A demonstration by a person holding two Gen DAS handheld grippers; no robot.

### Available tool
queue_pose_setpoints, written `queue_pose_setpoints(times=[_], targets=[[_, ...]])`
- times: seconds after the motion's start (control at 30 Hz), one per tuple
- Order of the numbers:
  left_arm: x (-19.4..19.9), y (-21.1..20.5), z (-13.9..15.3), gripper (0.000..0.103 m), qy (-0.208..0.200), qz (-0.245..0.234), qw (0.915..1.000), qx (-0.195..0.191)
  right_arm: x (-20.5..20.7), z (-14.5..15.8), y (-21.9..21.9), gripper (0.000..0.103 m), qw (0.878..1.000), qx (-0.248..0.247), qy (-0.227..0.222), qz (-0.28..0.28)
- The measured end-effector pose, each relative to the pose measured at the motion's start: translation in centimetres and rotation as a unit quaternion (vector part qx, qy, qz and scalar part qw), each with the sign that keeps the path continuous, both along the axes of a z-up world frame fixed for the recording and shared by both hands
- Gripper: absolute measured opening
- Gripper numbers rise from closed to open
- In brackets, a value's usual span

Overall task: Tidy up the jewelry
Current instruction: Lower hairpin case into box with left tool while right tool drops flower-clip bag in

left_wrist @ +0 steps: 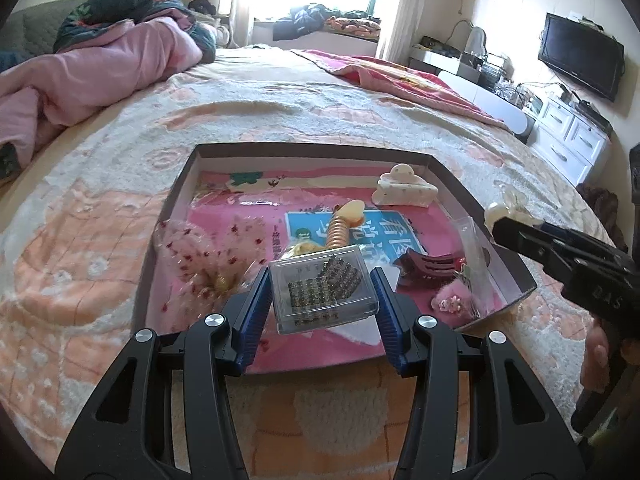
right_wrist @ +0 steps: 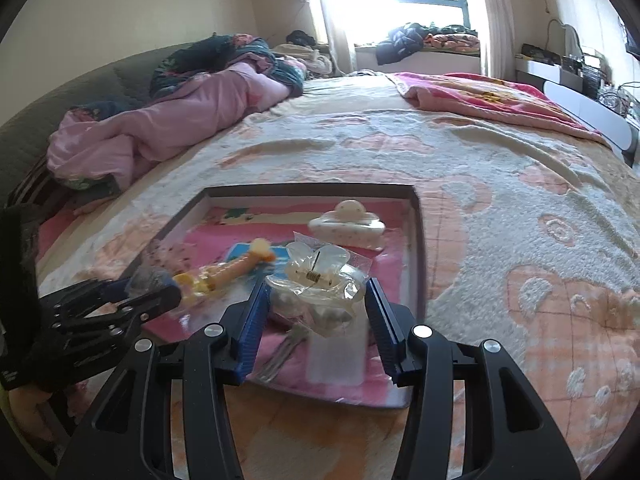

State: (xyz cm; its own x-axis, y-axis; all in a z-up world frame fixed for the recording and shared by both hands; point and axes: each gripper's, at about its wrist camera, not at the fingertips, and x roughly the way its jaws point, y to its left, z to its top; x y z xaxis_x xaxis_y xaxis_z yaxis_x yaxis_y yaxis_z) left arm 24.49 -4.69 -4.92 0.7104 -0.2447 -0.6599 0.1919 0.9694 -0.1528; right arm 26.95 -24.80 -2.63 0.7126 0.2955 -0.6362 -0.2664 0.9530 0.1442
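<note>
Both pairs of jaws stood clamped on loads: the left gripper point(left_wrist: 322, 294) pinched a clear case of studs point(left_wrist: 323, 294) above the near edge of the shallow box point(left_wrist: 316, 150); the right gripper point(right_wrist: 316, 308) gripped a clear hair claw in a bag point(right_wrist: 318, 280) over the box's near right part. Both items seemed mid-placement; next, each likely needed lowering onto bare pink lining, clear of the white claw clip point(left_wrist: 404, 190) at the far right and the orange clip point(left_wrist: 345, 222) in the middle, on the bed point(left_wrist: 280, 116).
</note>
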Motion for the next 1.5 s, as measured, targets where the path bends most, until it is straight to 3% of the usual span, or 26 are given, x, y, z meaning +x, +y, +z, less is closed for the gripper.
queue_pose_setpoints(times=[0.4,0.9,1.33,1.5], targets=[[1.6,-1.9,-1.4,0.041,0.017,-0.03,0.9994,0.007,3.7,-0.8,-1.2,0.047,1.0,-0.018,0.013,-0.015],[2.0,-2.3,-1.7,0.041,0.015,-0.039,0.9991,0.005,5.3,-2.3,-0.7,0.047,0.999,-0.021,0.045,-0.003],[1.7,-2.7,-1.5,0.042,0.011,-0.046,0.9988,0.007,4.2,-1.9,-1.7,0.061,0.999,-0.008,0.032,-0.022],[1.5,-2.7,-1.1,0.055,0.004,-0.044,0.999,0.006,3.6,-1.6,-1.9,0.069,0.999,0.002,0.029,-0.025]])
